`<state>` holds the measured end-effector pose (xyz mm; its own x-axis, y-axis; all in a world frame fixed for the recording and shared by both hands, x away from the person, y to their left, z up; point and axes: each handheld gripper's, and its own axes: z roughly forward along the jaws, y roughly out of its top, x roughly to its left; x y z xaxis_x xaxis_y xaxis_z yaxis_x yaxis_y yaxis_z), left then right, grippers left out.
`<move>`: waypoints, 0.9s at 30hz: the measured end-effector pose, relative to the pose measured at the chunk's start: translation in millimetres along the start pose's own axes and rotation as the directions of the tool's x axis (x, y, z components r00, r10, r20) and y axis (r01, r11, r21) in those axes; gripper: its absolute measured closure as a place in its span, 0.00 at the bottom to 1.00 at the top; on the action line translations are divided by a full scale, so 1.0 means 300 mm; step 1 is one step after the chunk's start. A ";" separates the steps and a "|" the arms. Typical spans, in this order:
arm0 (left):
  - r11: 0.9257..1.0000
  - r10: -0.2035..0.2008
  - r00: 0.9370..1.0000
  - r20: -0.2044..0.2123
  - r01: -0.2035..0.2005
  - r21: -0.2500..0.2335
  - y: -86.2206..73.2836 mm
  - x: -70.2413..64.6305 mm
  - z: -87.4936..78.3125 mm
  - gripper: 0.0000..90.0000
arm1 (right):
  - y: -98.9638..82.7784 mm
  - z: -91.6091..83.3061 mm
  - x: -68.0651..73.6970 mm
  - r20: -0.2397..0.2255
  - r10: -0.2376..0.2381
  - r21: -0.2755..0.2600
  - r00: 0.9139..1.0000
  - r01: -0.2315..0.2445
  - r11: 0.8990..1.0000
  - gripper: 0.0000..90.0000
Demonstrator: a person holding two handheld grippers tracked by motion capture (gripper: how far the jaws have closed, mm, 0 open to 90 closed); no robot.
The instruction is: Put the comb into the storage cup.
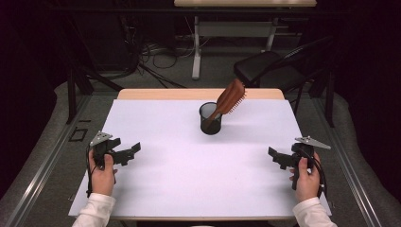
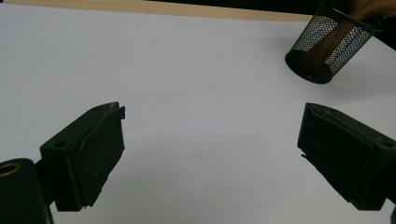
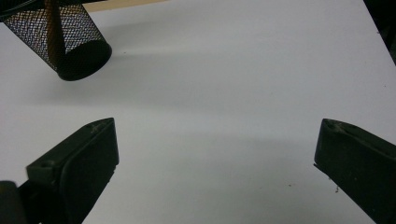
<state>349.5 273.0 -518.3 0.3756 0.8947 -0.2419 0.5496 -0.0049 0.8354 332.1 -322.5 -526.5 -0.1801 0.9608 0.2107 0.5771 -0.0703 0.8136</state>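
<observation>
A black mesh cup (image 1: 211, 119) stands upright near the back middle of the white table cover (image 1: 189, 165). A brown wooden hairbrush (image 1: 230, 97) rests in it handle down, its head leaning up to the right. My left gripper (image 1: 134, 151) is held at the front left, open and empty, far from the cup. My right gripper (image 1: 275, 156) is at the front right, also open and empty. The left gripper view has the mesh cup (image 2: 327, 46) at its top right beyond the open left gripper (image 2: 212, 135). The right gripper view has the mesh cup (image 3: 70, 39) at its top left beyond the open right gripper (image 3: 217, 149).
A wooden table edge (image 1: 198, 93) runs along the back. Behind the table stand a black chair (image 1: 269, 68) and a desk leg (image 1: 196, 47) with cables on the floor. A metal rail (image 1: 42, 156) runs along the left side.
</observation>
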 end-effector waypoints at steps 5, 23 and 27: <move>1.000 0.005 1.000 -0.005 -0.005 -0.002 -0.010 0.005 -0.003 0.08 | -0.010 0.003 0.003 0.006 -0.004 -0.011 1.000 0.004 1.000 0.00; 0.999 -0.031 0.999 -0.015 0.030 -0.022 -0.038 0.042 -0.021 0.09 | -0.029 -0.004 -0.002 0.001 -0.020 -0.030 1.000 0.020 0.999 0.00; 0.999 -0.037 0.999 -0.017 0.037 -0.020 -0.041 0.047 -0.021 0.09 | -0.031 -0.006 -0.008 0.001 -0.022 -0.016 1.000 0.022 1.000 0.00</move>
<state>343.4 288.5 -529.0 0.3421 0.9018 -0.2640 0.5481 0.0367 0.8356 325.7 -324.5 -533.7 -0.1917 0.9625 0.1920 0.5605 -0.0533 0.8264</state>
